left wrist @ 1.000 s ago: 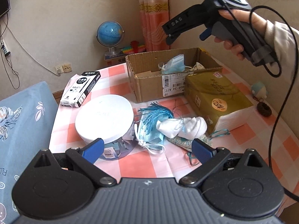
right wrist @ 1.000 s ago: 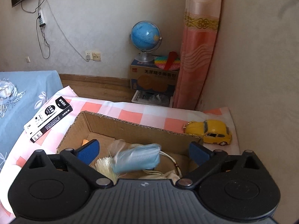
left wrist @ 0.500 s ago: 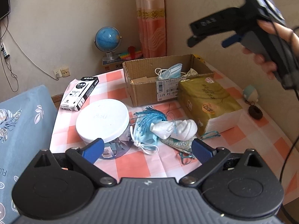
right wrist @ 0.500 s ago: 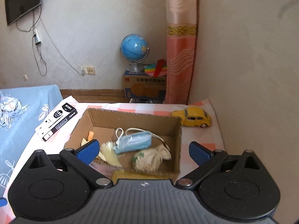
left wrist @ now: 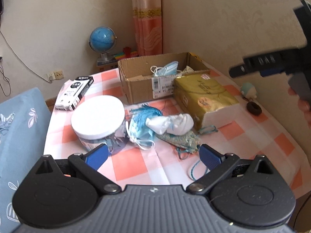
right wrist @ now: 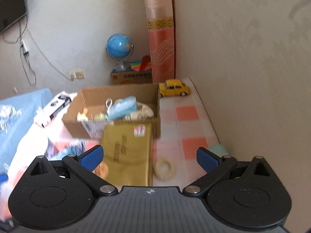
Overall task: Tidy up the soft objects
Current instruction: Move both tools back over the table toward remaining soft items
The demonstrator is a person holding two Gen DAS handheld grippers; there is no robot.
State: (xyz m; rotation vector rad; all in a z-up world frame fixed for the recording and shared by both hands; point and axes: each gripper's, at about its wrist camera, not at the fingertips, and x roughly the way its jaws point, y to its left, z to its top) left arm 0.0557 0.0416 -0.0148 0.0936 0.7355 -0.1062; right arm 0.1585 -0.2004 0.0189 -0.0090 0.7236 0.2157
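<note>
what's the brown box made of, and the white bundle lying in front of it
Open brown box: looks like matte corrugated cardboard, with raw cut edges and a stuck-on barcode label. White knotted bundle: seems soft cloth, creased and gathered; the exact fabric is unclear.

Cardboard box (left wrist: 140,89) open-topped, tissue pack (left wrist: 206,97) against its front — white-lidded jar (left wrist: 98,116) crowding soft pile (left wrist: 165,128) leftward

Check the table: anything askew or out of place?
Yes. A loose heap lies outside the cardboard box: a blue pleated face mask, a white knotted cloth pouch and a knitted green pouch overlap, teal string trailing. Another blue mask is already boxed.
</note>
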